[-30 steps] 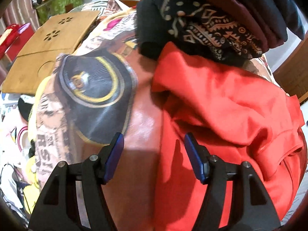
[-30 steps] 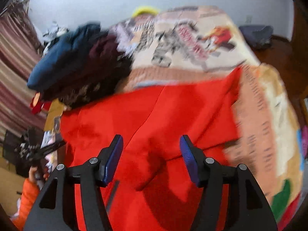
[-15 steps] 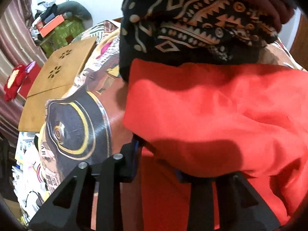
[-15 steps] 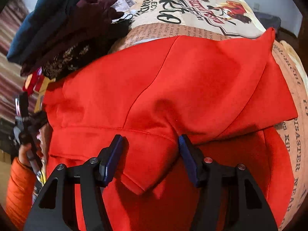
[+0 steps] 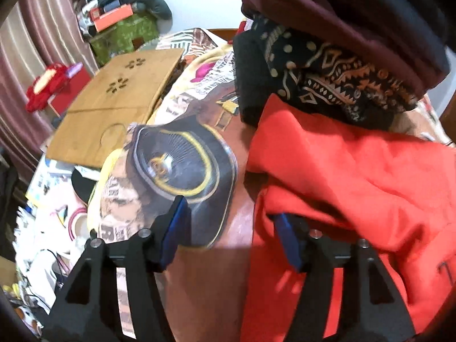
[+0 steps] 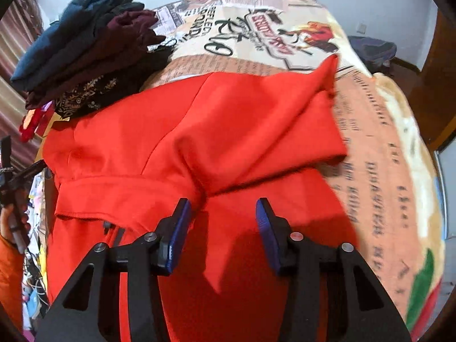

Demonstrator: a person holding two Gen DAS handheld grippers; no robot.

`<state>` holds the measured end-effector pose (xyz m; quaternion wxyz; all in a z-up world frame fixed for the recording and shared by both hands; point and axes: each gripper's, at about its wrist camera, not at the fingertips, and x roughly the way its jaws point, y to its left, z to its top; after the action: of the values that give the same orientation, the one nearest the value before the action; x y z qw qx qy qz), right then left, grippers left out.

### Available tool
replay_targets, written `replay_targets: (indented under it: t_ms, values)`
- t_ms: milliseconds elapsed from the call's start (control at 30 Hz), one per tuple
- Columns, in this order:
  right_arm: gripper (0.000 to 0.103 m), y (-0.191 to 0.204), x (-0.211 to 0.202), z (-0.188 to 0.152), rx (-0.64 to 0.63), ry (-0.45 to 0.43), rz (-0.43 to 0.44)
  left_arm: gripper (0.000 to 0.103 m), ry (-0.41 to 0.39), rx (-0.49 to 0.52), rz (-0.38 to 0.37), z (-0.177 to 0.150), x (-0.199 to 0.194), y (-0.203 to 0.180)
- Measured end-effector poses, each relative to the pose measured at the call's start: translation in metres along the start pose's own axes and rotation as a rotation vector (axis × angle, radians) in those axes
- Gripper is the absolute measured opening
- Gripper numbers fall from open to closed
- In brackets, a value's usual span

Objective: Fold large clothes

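A large red garment (image 6: 228, 131) lies partly folded on a bed with a printed cover (image 6: 379, 148). It also shows in the left wrist view (image 5: 356, 188), at the right. My left gripper (image 5: 230, 236) is open at the garment's left edge; its right finger touches or sits under a red fold. My right gripper (image 6: 222, 233) is open just above the garment's middle, holding nothing.
A stack of folded dark clothes (image 6: 82, 45) sits at the bed's far left, and it also shows in the left wrist view (image 5: 336, 45). A wooden lap desk (image 5: 114, 108) and floor clutter lie beside the bed. A wooden door frame (image 6: 436, 91) stands right.
Half a second ago my left gripper was shut on the red fabric; now it is open and drawn back. My right gripper stayed open and the top fold now lies flat.
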<state>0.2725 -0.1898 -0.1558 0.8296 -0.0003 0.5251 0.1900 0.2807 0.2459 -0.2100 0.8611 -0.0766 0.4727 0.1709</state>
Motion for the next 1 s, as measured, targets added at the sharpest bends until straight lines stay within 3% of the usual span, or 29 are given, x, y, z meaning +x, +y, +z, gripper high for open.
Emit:
replay_targets:
  t_ms: [167, 200, 267, 533, 833, 1000]
  values:
    - [0.045, -0.008, -0.038, -0.008, 0.026, -0.05, 0.005, 0.063, 0.016, -0.017, -0.049, -0.011, -0.032, 0.014]
    - [0.045, -0.011, -0.046, -0.009, 0.037, -0.058, 0.01, 0.068, 0.003, -0.025, -0.06, -0.012, -0.042, 0.017]
    - [0.046, -0.015, -0.06, -0.014, 0.049, -0.074, 0.022, 0.074, -0.001, -0.045, -0.113, -0.015, -0.058, 0.023]
    - [0.054, -0.032, -0.1, -0.044, 0.059, -0.1, 0.039, 0.075, 0.071, -0.049, -0.28, -0.047, -0.095, 0.027]
    - [0.055, -0.048, -0.097, -0.083, 0.11, -0.054, 0.054, 0.075, 0.257, -0.07, -0.372, -0.12, -0.072, 0.027]
    - [0.055, -0.053, -0.073, -0.097, 0.161, -0.022, 0.097, 0.074, 0.387, -0.16, -0.45, -0.158, -0.044, 0.032]
